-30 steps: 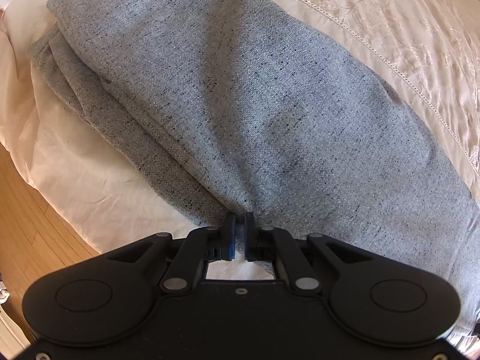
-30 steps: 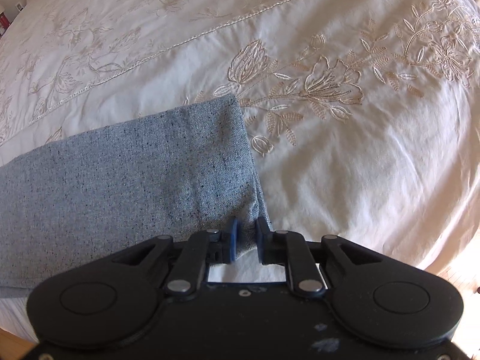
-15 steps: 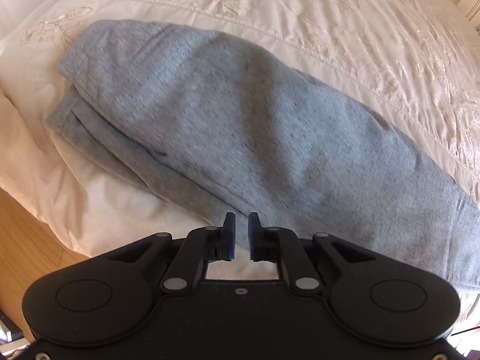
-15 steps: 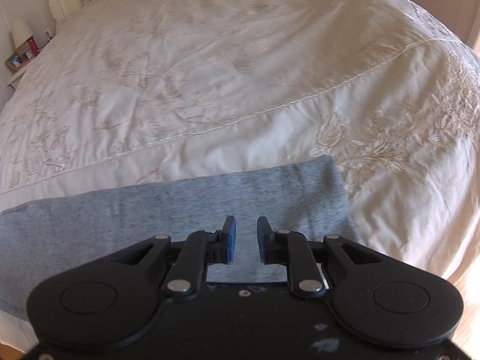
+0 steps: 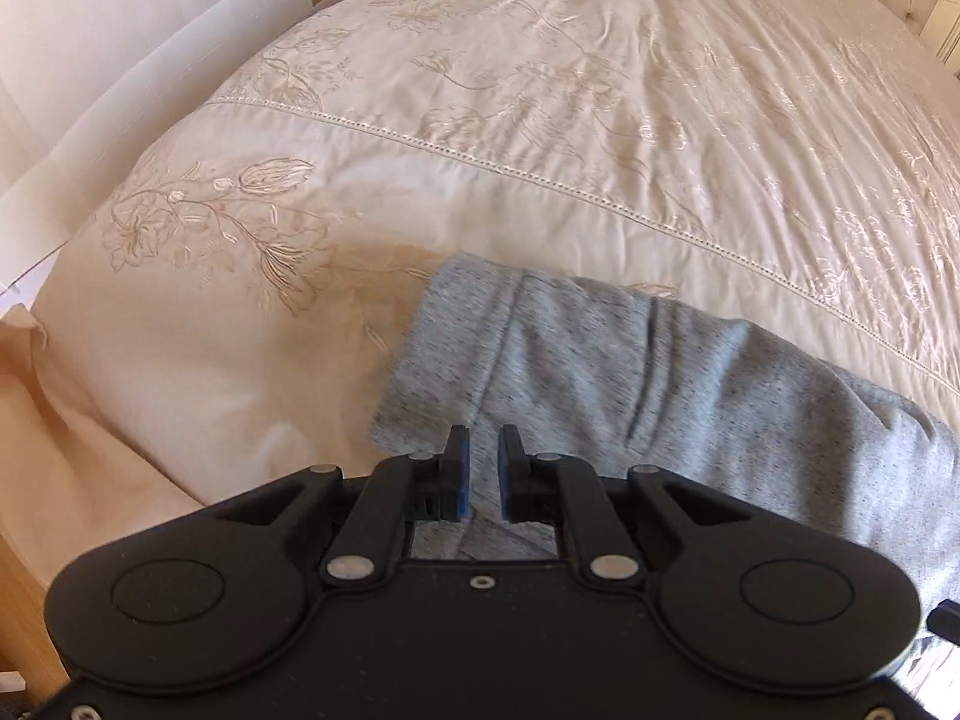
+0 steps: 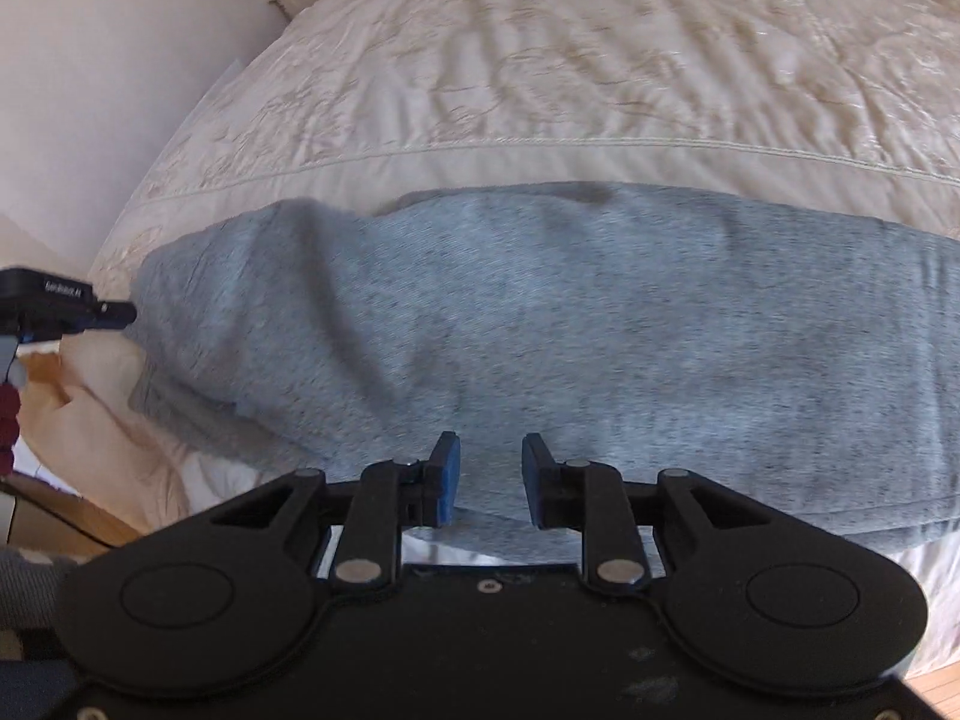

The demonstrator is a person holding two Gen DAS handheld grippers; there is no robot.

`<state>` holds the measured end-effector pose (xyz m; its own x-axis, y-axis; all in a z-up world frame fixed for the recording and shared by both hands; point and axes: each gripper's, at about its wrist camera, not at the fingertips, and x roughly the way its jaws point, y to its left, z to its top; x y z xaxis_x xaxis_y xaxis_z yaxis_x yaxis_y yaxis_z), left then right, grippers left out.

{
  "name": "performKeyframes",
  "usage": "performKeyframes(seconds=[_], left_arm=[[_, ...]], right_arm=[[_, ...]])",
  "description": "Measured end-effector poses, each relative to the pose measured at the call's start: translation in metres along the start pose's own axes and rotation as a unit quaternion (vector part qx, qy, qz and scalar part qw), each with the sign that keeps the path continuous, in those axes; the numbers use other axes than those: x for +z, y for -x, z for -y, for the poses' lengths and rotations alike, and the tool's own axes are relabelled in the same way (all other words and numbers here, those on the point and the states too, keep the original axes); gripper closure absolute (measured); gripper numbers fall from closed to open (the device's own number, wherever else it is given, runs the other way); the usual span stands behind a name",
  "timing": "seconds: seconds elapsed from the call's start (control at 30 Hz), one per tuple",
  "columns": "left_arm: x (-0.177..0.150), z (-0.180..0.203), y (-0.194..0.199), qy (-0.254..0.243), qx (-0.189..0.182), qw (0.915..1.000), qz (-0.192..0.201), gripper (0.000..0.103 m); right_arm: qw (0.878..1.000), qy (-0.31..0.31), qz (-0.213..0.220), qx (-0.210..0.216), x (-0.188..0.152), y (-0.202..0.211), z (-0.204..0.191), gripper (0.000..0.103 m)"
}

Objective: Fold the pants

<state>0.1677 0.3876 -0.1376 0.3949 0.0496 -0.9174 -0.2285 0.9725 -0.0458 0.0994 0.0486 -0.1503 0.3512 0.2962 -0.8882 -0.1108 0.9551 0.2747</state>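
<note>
- My left gripper (image 5: pixel 481 468) points down at the bed, and its jaws are opening with only a small gap. Nothing is pinched in it; the cloth I see in the gap lies below.
- My right gripper (image 6: pixel 491 480) points down too. Its jaws are opening wider, and it holds nothing.
- The black bodies of both tools hide what is right under them.
- The gray pants (image 6: pixel 540 324) lie folded in a long strip near the edge of the bed, just past my blue pads (image 6: pixel 447 480).
- In the left view I see only one end of the pants (image 5: pixel 540 360), with folds in it. The rest runs off the right side.
- In the right view the pants run off the right side too, and they look a bit blurry.
- A small dark spot (image 6: pixel 591 195) sits near the far edge of the pants. I cannot tell what it is.
- The cream bedspread (image 5: pixel 540 120) with sewn flowers goes far back.
- At the left edge of the right view, my other tool (image 6: pixel 60 303) pokes in, cut off.
- A bit of wood floor (image 6: pixel 78 516) shows down low.
</note>
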Motion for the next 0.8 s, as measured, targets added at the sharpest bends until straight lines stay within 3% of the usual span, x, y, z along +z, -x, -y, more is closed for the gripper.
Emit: performKeyframes(seconds=[0.1, 0.17, 0.2, 0.33, 0.47, 0.57, 0.6, 0.63, 0.8], left_arm=[[0.009, -0.013, -0.006, -0.008, -0.012, 0.9998, -0.01, 0.085], [0.011, -0.016, -0.01, -0.013, -0.022, 0.9995, -0.019, 0.063], [0.012, -0.017, -0.013, -0.018, -0.027, 0.9992, -0.022, 0.059], [0.013, -0.016, -0.018, -0.036, -0.04, 0.9983, -0.023, 0.058], [0.016, -0.02, -0.027, -0.027, -0.052, 0.9977, -0.035, 0.058], [0.019, -0.024, -0.036, -0.013, -0.059, 0.9972, -0.044, 0.057], [0.021, -0.025, -0.039, -0.008, -0.061, 0.997, -0.047, 0.057], [0.022, -0.027, -0.041, -0.003, -0.061, 0.9969, -0.049, 0.056], [0.026, -0.036, -0.038, 0.026, -0.054, 0.9977, -0.032, 0.056]], right_arm=[[0.995, 0.093, -0.021, 0.005, -0.003, -0.019, -0.048, 0.077], [0.987, 0.158, -0.029, -0.002, -0.007, -0.031, -0.075, 0.076], [0.982, 0.184, -0.03, -0.008, -0.009, -0.036, -0.084, 0.076], [0.963, 0.264, -0.036, -0.049, -0.015, -0.058, -0.112, 0.075], [0.949, 0.302, -0.037, -0.077, -0.019, -0.069, -0.123, 0.075], [0.953, 0.292, -0.027, -0.075, -0.015, -0.069, -0.121, 0.081], [0.957, 0.28, -0.028, -0.064, -0.012, -0.067, -0.118, 0.096], [0.962, 0.265, -0.029, -0.055, -0.009, -0.062, -0.113, 0.099], [0.974, 0.22, -0.004, -0.048, 0.003, -0.044, -0.105, 0.099]])
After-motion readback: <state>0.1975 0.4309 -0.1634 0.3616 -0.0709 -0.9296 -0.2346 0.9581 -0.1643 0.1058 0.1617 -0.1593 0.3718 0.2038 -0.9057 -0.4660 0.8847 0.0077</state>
